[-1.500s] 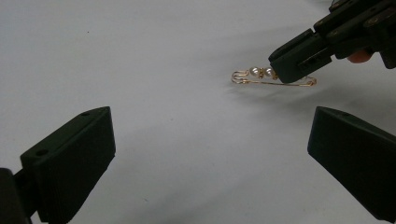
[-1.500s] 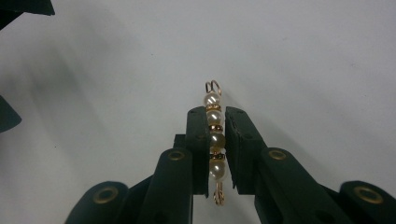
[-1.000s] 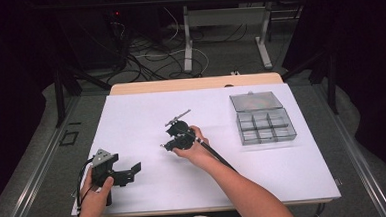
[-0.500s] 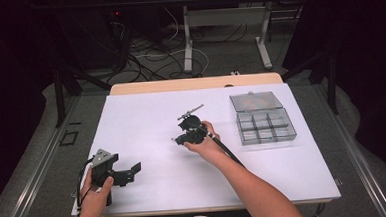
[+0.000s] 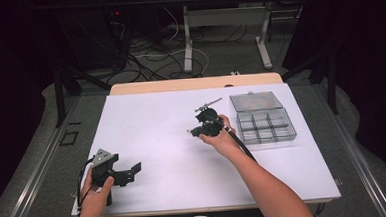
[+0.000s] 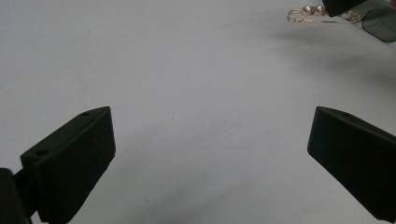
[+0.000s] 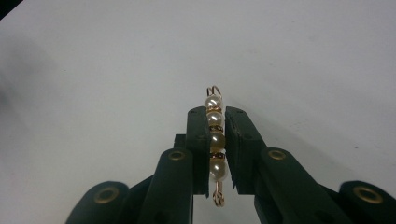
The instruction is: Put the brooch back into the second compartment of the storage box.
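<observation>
Carried rightward toward the compartment box (image 5: 264, 119), pinched in the right hand-held gripper (image 7: 216, 140): pearl pin (image 7: 214, 142) could slip, thin grip.

Your left gripper (image 6: 210, 154) has its two black jaws spread wide over the bare white table (image 6: 187, 60), with nothing between them. Far off to the right, the other gripper's dark tip (image 6: 338, 5) clamps a gold pearl pin (image 6: 317, 15) beside a grey box corner (image 6: 380, 25).
</observation>
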Demonstrator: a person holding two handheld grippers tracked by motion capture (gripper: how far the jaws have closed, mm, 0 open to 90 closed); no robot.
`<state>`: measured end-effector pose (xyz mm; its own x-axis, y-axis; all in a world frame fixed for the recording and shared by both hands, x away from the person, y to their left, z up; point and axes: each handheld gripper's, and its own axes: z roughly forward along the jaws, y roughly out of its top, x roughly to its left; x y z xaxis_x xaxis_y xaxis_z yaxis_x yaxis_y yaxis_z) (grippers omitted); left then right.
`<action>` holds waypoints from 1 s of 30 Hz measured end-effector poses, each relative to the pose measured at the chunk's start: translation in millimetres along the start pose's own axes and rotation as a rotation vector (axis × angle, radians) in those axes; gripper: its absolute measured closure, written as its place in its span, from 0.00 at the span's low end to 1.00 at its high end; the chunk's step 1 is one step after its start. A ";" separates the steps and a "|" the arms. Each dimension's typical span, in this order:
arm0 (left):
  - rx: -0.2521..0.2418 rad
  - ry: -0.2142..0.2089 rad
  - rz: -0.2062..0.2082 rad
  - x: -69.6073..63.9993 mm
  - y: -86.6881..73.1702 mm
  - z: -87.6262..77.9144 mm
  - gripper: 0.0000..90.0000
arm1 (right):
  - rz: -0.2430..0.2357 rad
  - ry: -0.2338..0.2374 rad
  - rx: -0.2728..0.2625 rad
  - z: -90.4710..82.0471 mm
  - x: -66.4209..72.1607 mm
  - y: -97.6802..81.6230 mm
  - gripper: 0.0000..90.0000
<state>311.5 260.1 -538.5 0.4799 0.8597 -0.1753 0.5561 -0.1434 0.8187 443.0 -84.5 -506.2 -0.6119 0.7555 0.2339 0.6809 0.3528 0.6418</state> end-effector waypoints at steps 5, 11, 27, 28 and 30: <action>0.000 0.001 0.000 -0.1 0.0 0.1 0.01 | 0.021 -0.025 -0.008 -10.8 -11.6 -1.1 0.90; 0.000 0.002 -0.001 -0.3 0.0 0.1 0.01 | 0.038 -0.042 -0.019 -21.3 -23.5 -1.8 0.90; 0.000 0.004 0.000 -0.7 -0.1 0.8 0.01 | 0.079 -0.116 -0.050 -57.2 -61.8 -7.8 0.90; 0.000 0.004 0.000 -0.6 -0.1 0.8 0.01 | 0.085 -0.116 -0.053 -58.9 -63.6 -8.2 0.90; 0.001 0.004 -0.001 -0.5 -0.1 0.7 0.01 | 0.087 -0.123 -0.055 -60.7 -65.8 -8.8 0.90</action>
<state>311.7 259.4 -538.8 0.4767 0.8618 -0.1736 0.5572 -0.1434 0.8179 452.8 -170.9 -482.9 -0.4955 0.8450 0.2012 0.7038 0.2548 0.6632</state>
